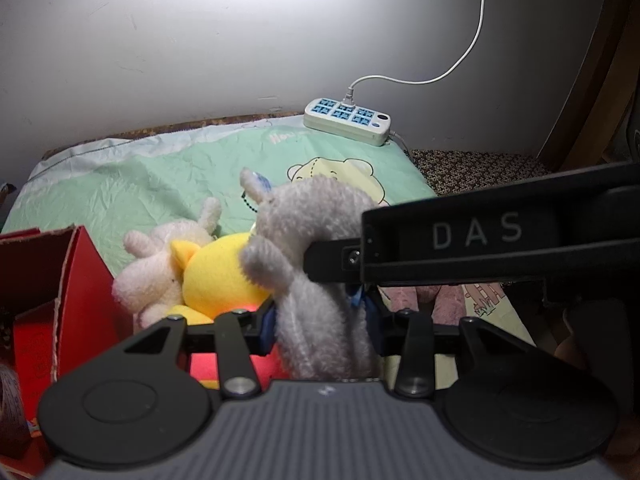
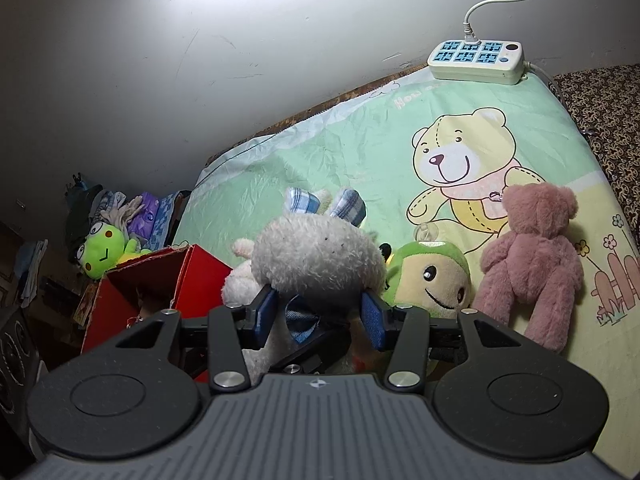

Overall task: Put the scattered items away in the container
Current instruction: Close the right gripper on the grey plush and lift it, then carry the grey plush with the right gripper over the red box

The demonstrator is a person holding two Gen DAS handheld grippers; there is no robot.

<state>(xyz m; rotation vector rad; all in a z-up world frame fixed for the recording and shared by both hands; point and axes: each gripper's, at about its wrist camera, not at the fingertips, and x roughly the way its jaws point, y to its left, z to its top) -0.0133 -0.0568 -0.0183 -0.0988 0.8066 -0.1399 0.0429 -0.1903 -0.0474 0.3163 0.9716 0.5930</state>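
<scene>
Two grippers share one grey plush rabbit, held just beside the red box at the bed's left edge.
Left gripper fingers pinch its body narrowly; right gripper fingers clamp its neck. Rabbit stands upright, ears toward the wall. Best carried leftward together, level, and released over the opening.

I see a grey plush rabbit with plaid ears, upright, beside the open red cardboard box; pink bear lies face-down.

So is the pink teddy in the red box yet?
No. The pink teddy lies out on the bedsheet, apart from the red box.
</scene>
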